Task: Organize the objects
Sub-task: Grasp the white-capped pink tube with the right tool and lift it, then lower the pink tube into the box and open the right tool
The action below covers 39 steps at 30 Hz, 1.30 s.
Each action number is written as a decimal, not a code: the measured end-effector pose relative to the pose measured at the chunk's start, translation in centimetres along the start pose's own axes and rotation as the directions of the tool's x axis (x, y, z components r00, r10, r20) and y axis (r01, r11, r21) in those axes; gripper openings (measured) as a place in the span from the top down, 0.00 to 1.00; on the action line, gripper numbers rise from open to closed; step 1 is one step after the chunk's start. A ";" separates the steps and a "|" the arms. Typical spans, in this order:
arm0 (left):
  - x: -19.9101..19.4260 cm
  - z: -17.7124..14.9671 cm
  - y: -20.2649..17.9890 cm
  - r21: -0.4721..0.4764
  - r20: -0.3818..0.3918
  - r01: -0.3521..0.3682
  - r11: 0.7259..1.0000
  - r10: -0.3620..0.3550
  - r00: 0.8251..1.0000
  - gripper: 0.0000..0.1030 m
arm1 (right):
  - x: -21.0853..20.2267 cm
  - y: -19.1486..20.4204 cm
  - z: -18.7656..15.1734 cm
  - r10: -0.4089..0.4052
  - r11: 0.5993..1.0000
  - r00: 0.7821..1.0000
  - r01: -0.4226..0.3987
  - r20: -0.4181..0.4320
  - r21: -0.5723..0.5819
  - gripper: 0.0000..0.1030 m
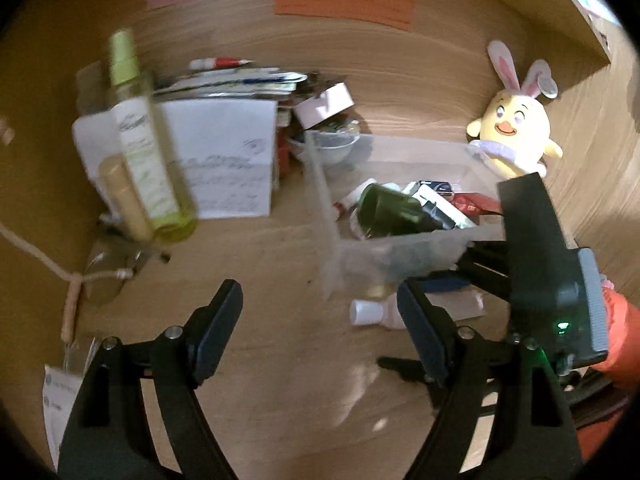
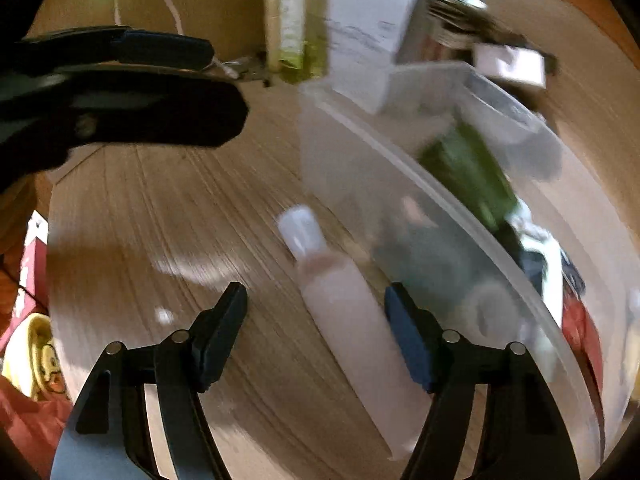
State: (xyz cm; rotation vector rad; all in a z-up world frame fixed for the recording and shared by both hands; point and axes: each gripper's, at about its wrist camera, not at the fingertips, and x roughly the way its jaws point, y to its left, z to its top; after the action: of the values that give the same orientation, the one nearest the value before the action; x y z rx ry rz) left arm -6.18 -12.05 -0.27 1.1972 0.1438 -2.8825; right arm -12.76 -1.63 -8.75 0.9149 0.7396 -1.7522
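A clear plastic bin [image 1: 404, 240] stands on the wooden desk and holds a dark green bottle [image 1: 390, 208] and small boxes. In front of it lies a pale pink bottle [image 1: 374, 312] with a white cap. In the right wrist view this pink bottle [image 2: 340, 304] lies between the fingers of my right gripper [image 2: 316, 304], close to the right pad; the left pad stands clear of it, so the gripper is open. My left gripper [image 1: 318, 300] is open over bare desk with nothing between its fingers. It also shows in the right wrist view, the left gripper [image 2: 224, 84] at upper left.
A tall green spray bottle [image 1: 140, 140] stands at the left before a white box [image 1: 228, 160] and a stack of papers. A yellow plush chick [image 1: 514, 128] sits behind the bin. A key ring on a cord [image 1: 112, 268] lies at the left.
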 end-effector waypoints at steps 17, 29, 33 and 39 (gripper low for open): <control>-0.1 -2.4 0.3 -0.047 0.019 0.070 0.996 -0.069 0.997 0.30 | -4.1 -1.0 -1.5 -0.019 0.982 0.994 -0.003 0.111 0.189 0.80; -1.1 -0.3 -4.6 0.037 0.113 0.081 0.996 -0.085 0.990 0.30 | -12.4 -9.0 0.9 -0.263 0.878 0.906 0.082 0.331 0.472 0.82; -1.1 0.1 -6.0 0.056 0.129 0.065 0.996 -0.071 0.989 0.26 | -13.3 -13.1 1.2 -0.251 0.836 0.909 0.030 0.332 0.548 0.82; -0.5 0.3 -6.7 0.062 0.118 0.072 0.995 -0.079 0.990 0.22 | -10.3 -15.5 2.0 -0.274 0.822 0.932 0.100 0.236 0.561 0.82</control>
State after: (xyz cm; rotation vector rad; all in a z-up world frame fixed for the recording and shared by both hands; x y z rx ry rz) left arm -6.42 -5.40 0.82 1.0437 0.1067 -3.0353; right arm -25.55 6.77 2.08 0.9183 0.1175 -2.2806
